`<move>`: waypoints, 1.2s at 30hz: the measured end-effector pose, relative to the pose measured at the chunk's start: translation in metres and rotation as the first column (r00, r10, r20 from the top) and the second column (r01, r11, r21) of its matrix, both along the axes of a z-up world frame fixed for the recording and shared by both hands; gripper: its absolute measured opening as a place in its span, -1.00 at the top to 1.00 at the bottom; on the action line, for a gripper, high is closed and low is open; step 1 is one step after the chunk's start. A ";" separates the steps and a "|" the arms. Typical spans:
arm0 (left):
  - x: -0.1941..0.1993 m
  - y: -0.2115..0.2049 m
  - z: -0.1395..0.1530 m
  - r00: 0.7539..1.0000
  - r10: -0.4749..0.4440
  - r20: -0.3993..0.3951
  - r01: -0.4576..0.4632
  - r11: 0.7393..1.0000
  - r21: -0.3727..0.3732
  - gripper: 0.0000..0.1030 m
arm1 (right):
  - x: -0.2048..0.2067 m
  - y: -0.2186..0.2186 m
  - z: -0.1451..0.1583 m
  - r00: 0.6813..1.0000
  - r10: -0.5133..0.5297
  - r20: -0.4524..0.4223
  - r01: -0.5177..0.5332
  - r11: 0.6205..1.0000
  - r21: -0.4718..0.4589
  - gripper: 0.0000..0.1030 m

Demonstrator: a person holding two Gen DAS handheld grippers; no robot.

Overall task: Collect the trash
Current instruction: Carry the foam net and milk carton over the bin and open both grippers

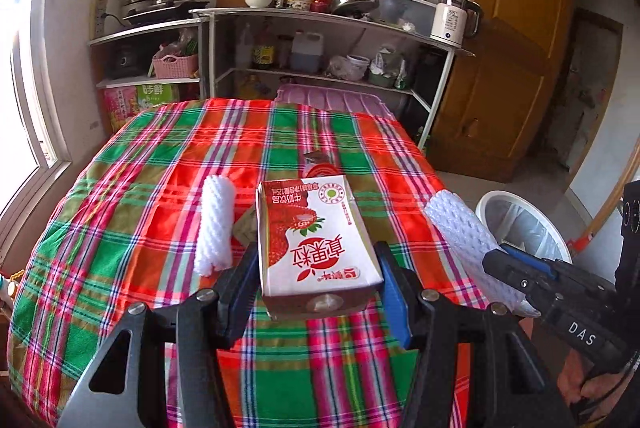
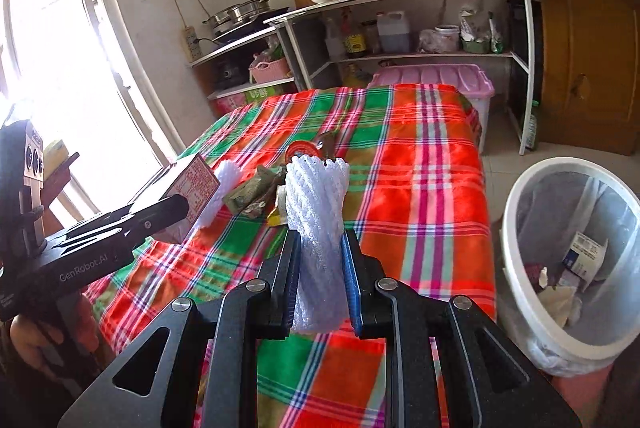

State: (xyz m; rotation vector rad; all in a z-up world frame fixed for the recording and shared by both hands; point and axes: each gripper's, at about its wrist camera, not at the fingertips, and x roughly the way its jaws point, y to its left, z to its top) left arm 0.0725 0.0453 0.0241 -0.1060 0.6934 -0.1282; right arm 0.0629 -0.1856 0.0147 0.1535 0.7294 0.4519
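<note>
My left gripper [image 1: 318, 260] is shut on a red-and-white strawberry milk carton [image 1: 314, 236], held above the plaid table [image 1: 160, 163]. The carton also shows in the right wrist view [image 2: 192, 183]. My right gripper [image 2: 320, 244] is shut on a white foam fruit net [image 2: 316, 220], held over the table near its right side; the net also shows in the left wrist view [image 1: 468, 240]. A second white foam net [image 1: 214, 228] lies on the cloth left of the carton. Crumpled wrappers [image 2: 252, 193] and a red round lid [image 2: 302, 149] lie on the table.
A white trash bin [image 2: 568, 260] lined with a clear bag stands on the floor right of the table, with some trash inside. Kitchen shelves [image 1: 320, 15] with pots and bottles stand behind the table. A pink lidded box [image 2: 432, 75] sits at the table's far end.
</note>
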 end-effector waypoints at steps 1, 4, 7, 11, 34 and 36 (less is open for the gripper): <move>0.001 -0.007 0.002 1.000 -0.013 0.002 0.013 1.000 -0.001 -0.12 | -0.001 -0.007 0.002 1.000 -0.017 0.006 0.017 1.000 -0.001 0.58; 0.004 -0.031 0.006 0.998 -0.065 0.013 0.065 0.998 0.007 -0.12 | -0.002 -0.027 0.005 0.998 -0.068 0.016 0.068 0.998 -0.003 0.58; 0.006 -0.056 0.011 0.993 -0.116 0.025 0.115 0.993 0.016 -0.12 | -0.003 -0.049 0.007 0.992 -0.121 0.023 0.121 0.993 -0.004 0.58; 0.010 -0.087 0.014 0.983 -0.179 0.032 0.178 0.984 0.019 -0.12 | -0.006 -0.081 0.011 0.981 -0.190 0.035 0.190 0.982 -0.014 0.58; 0.035 -0.245 -0.005 0.889 -0.456 -0.036 0.457 0.888 0.042 -0.12 | -0.004 -0.209 -0.011 0.893 -0.450 -0.033 0.445 0.890 -0.101 0.58; 0.038 -0.251 -0.011 0.885 -0.462 -0.054 0.464 0.885 0.034 -0.12 | -0.001 -0.215 -0.015 0.889 -0.456 -0.044 0.449 0.887 -0.109 0.58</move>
